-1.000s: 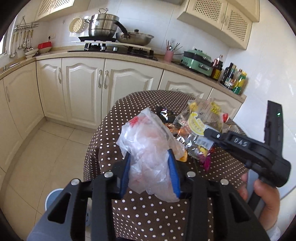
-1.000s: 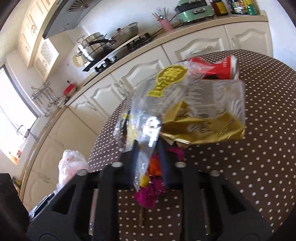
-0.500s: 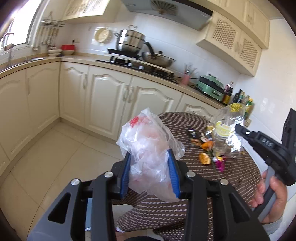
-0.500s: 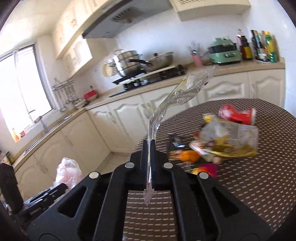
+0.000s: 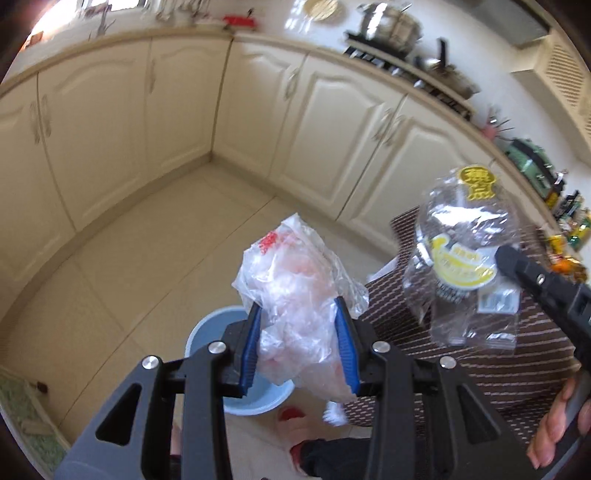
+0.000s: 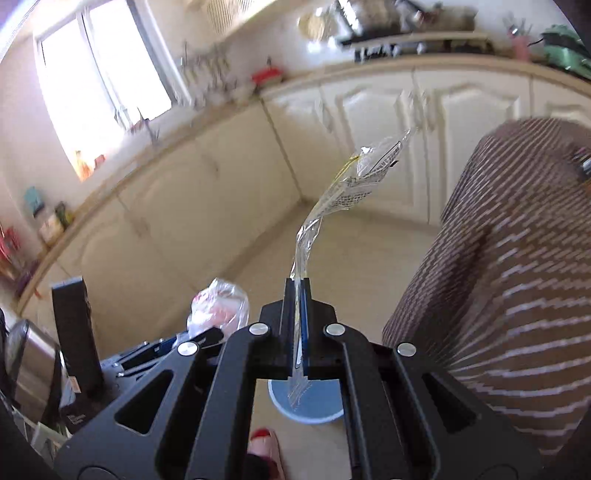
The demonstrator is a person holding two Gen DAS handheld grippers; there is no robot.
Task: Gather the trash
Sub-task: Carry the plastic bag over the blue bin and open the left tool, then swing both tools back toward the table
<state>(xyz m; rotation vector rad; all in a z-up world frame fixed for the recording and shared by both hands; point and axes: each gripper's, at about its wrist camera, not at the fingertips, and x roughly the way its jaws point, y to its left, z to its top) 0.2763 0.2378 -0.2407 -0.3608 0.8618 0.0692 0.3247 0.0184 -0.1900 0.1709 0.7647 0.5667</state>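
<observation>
The cream cabinets [image 5: 155, 122] run along two walls and meet in a corner, with a worktop above carrying a pot [image 5: 391, 26] on the hob. Below them lies the pale tiled floor [image 5: 155, 258]. On that floor stands the light blue bin [image 5: 207, 332], the landmark here. Just to the right of the bin hangs the brown patterned tablecloth [image 6: 517, 277] of the table, its edge falling close beside the bin's rim. Above the bin and partly hiding it, the left gripper [image 5: 299, 339] pinches a crumpled clear plastic bag [image 5: 295, 288] with red print, blue pads pressed into its sides; the gripper's own frame and the bag cover most of the bin's opening from the left wrist view. To the right of the bin and higher, over the table edge, the right gripper [image 6: 297, 325] has its jaws pressed together on a thin clear wrapper [image 5: 461, 258] with yellow print, which stands up from the fingers and trails a strip down toward the bin. A hand [image 5: 561, 424] grips the right handle. Near the bin's base a red slipper [image 6: 264, 439] shows on the floor.
</observation>
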